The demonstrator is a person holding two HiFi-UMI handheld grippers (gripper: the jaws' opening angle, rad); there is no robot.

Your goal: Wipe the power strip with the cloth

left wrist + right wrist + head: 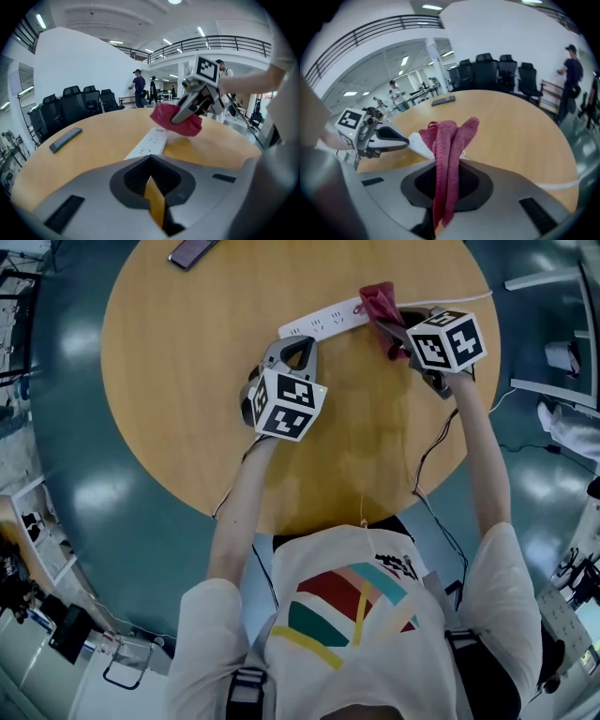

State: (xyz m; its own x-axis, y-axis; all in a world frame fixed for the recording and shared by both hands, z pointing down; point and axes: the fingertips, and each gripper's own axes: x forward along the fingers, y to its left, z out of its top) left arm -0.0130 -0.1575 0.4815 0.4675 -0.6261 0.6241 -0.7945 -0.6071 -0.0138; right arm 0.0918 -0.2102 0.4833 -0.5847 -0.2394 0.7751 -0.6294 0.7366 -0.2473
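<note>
A white power strip (323, 320) lies on the round wooden table (187, 381), towards its far side. A red cloth (378, 304) is bunched over the strip's right end, and my right gripper (386, 330) is shut on it. In the right gripper view the cloth (447, 154) stands up from between the jaws, with the strip (419, 146) just beyond. My left gripper (298, 343) is shut and empty, its tips at the strip's left end. The left gripper view shows the strip (149, 143) running away ahead of the jaws towards the cloth (176, 119).
A dark phone (192, 251) lies at the table's far left edge. The strip's white cord (469, 296) runs off to the right. Black office chairs (75, 105) and people stand beyond the table.
</note>
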